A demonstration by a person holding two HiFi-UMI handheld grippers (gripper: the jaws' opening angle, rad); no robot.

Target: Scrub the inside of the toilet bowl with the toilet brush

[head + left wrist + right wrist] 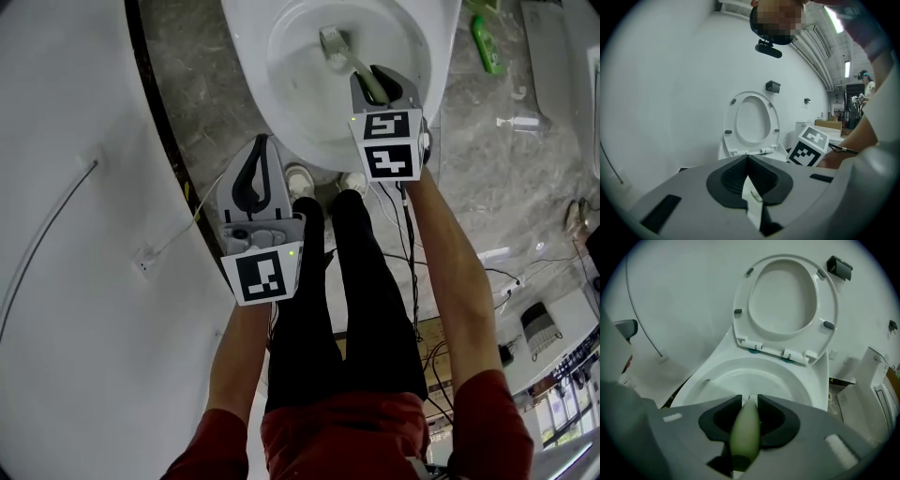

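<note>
Bristles of the brush lie down inside the bowl, and its pale green handle slants back up to the right claw, which pinches it over the bowl's near right rim. In the right gripper view the brush fills the gap of the right claw, squeezed from both sides, with the bowl beyond and the seat raised against the wall. The left claw hangs apart from the brush, over the floor just beside the bowl's near left edge; in its own view the left claw has its jaws pressed together on nothing. White shoes stand at the bowl's foot between the two claws. A green bottle lies on the floor to the right of the bowl.
</note>
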